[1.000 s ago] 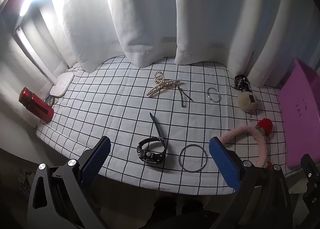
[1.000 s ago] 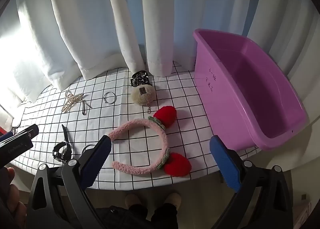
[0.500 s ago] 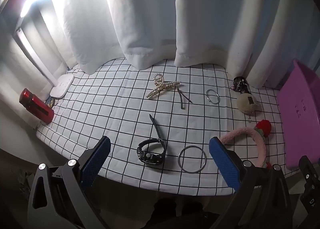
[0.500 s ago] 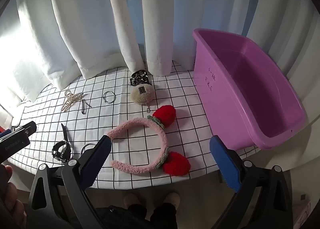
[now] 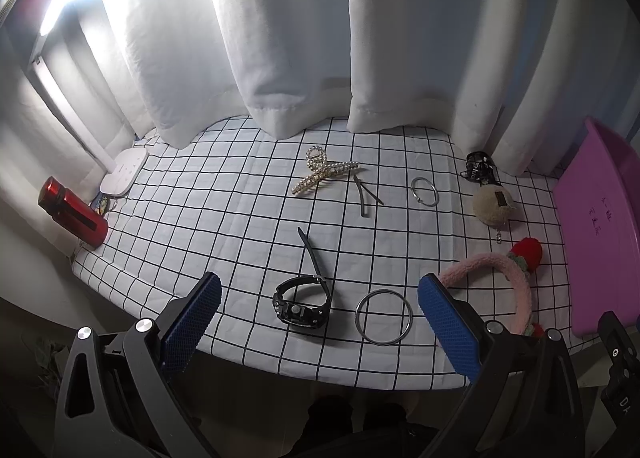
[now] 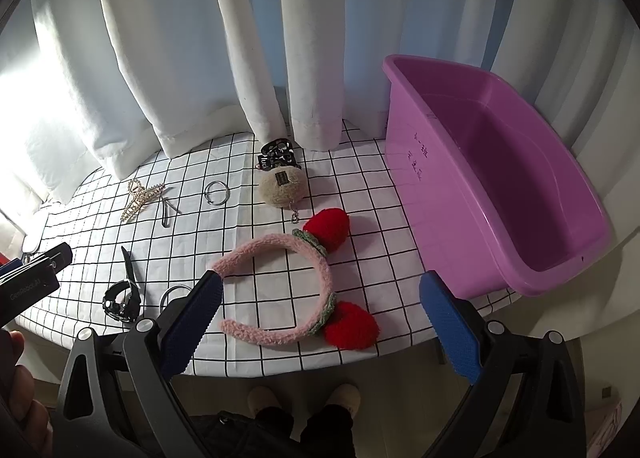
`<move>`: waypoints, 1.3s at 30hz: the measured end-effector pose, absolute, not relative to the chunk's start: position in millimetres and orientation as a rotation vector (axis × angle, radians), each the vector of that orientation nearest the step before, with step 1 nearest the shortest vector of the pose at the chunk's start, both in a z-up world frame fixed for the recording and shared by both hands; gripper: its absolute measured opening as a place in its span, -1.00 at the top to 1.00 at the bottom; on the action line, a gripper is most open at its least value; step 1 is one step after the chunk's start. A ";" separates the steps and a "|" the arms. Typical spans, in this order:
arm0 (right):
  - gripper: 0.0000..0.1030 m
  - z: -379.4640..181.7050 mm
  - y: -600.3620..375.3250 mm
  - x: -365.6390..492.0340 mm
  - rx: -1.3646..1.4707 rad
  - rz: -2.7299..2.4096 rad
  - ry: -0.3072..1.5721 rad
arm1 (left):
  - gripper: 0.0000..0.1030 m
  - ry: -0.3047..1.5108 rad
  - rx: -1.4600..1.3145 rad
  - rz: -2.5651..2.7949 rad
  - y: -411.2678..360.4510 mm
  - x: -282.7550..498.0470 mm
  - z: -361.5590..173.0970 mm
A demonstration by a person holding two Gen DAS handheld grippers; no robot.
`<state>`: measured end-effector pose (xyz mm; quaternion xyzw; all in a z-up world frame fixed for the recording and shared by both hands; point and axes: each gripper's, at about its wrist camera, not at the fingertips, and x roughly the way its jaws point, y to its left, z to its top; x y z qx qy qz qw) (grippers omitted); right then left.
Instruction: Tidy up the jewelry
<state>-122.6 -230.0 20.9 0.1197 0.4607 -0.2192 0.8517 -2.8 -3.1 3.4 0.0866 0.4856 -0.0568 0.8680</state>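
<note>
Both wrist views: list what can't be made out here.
- Purple bin: left wrist view cuts it at the right edge; interior unseen.
- Large silver ring: right wrist view, partly behind the right gripper finger.
- Handwriting on the bin wall: too small to read.
- Black clip: details too small.

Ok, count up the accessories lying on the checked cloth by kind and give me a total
Metal rings: 2, large, small
Hair claws: 2, pearl, black
Hairpin: 1
Watch: 1
Strawberry headband: 1
Fluffy pompom charm: 1
Total: 8
</note>
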 end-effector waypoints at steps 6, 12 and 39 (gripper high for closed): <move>-0.83 21.6 -230.2 -123.3 0.250 -0.465 0.970 | -0.88 1.019 0.180 -0.120 -2.6 -4.7 2.3; -0.83 21.1 -230.0 -124.5 0.251 -0.463 0.969 | -0.88 1.020 0.178 -0.121 -2.5 -5.4 2.2; -0.83 20.3 -223.4 -130.3 0.250 -0.462 0.962 | -0.88 1.017 0.171 -0.114 3.4 -9.2 3.7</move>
